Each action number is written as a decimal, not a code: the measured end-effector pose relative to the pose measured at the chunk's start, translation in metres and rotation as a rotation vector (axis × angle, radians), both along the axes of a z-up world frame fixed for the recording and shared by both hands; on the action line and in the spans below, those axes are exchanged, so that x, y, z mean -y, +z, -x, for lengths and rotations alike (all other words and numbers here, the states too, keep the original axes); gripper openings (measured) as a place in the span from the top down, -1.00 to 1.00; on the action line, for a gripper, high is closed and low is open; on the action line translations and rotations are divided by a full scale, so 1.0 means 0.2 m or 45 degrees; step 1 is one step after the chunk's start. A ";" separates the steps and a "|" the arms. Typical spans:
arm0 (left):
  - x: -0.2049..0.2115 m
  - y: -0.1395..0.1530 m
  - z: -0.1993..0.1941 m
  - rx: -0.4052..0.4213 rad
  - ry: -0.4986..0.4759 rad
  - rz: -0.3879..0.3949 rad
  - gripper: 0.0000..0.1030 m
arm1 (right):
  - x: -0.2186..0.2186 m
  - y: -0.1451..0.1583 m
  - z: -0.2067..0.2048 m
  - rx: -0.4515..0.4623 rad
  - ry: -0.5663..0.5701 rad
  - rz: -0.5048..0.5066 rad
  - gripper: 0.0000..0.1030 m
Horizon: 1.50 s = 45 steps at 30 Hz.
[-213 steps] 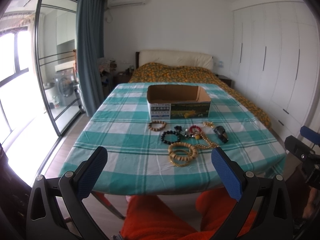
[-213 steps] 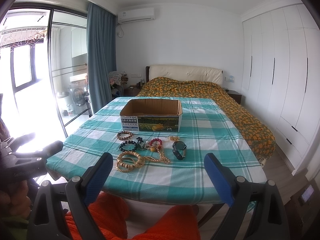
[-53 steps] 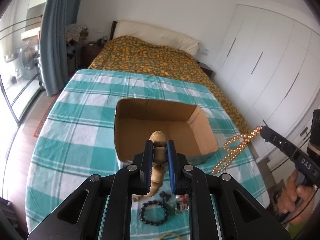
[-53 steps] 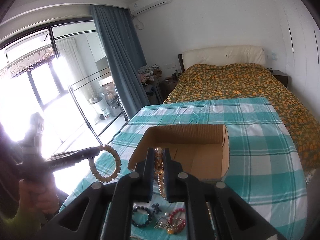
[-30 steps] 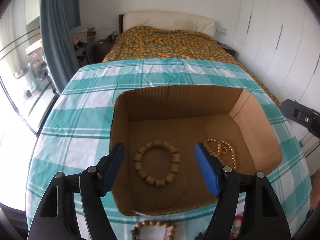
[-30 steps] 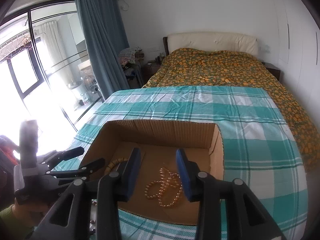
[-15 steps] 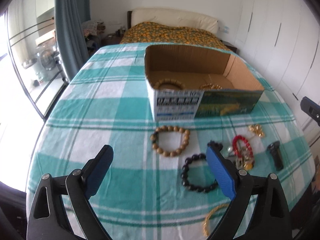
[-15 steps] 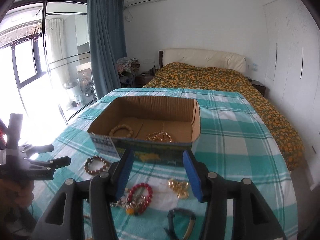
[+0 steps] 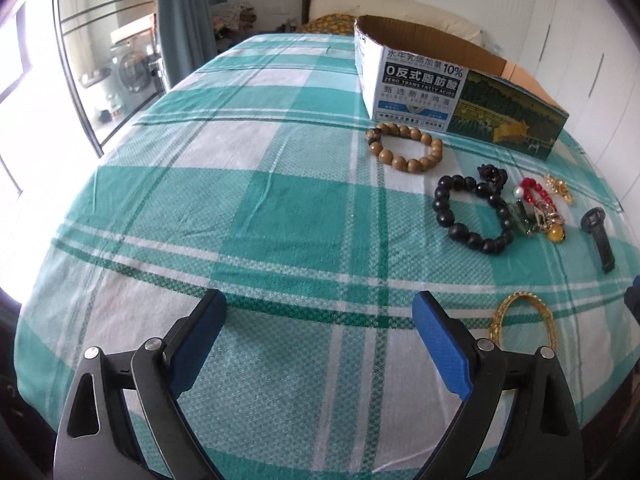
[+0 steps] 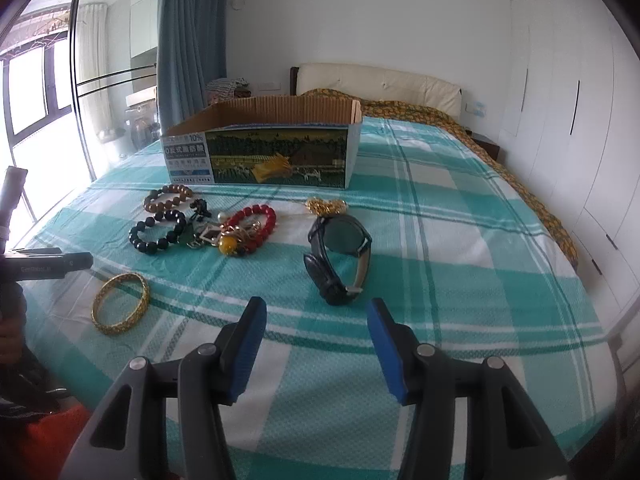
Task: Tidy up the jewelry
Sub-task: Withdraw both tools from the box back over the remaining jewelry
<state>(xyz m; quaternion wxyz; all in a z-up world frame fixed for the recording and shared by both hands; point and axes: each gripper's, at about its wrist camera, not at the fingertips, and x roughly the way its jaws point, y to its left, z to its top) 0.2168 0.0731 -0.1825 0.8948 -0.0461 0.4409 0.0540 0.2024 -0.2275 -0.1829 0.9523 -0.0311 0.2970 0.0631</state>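
Note:
On the green checked cloth, in front of the cardboard box (image 9: 416,80) (image 10: 276,152), lie a brown bead bracelet (image 9: 386,156) (image 10: 176,189), a black bead bracelet (image 9: 444,210) (image 10: 150,245), a red bead bracelet (image 9: 532,190) (image 10: 250,211), a small gold chain (image 9: 558,188) (image 10: 326,205), a dark watch (image 9: 600,236) (image 10: 344,236) and a gold bangle (image 9: 497,322) (image 10: 143,296). My left gripper (image 9: 320,304) hangs wide open and empty over bare cloth, left of the bangle. My right gripper (image 10: 317,306) is open and empty just short of the watch.
The table (image 10: 480,280) ends close below both grippers and at the right. A bed (image 10: 420,110) stands behind the box, white wardrobes (image 10: 580,120) to the right, glass doors and a curtain (image 10: 188,40) to the left. A hand holding the left tool shows at the left edge.
Both grippers let a bracelet and a pearl string go into the box, opened, then drew back and sank toward the near side of the table. The box now looks farther away.

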 end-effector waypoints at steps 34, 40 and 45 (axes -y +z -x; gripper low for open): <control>0.04 -0.03 0.08 0.038 0.000 -0.050 -0.99 | -0.04 -0.19 0.00 -0.083 0.049 0.001 -0.91; 0.04 -0.03 0.08 0.039 -0.007 -0.049 -0.99 | -0.04 -0.18 0.00 -0.102 0.046 0.005 -0.91; 0.04 -0.03 0.07 0.041 -0.016 -0.047 -0.99 | -0.05 -0.18 -0.01 -0.112 0.037 0.008 -0.91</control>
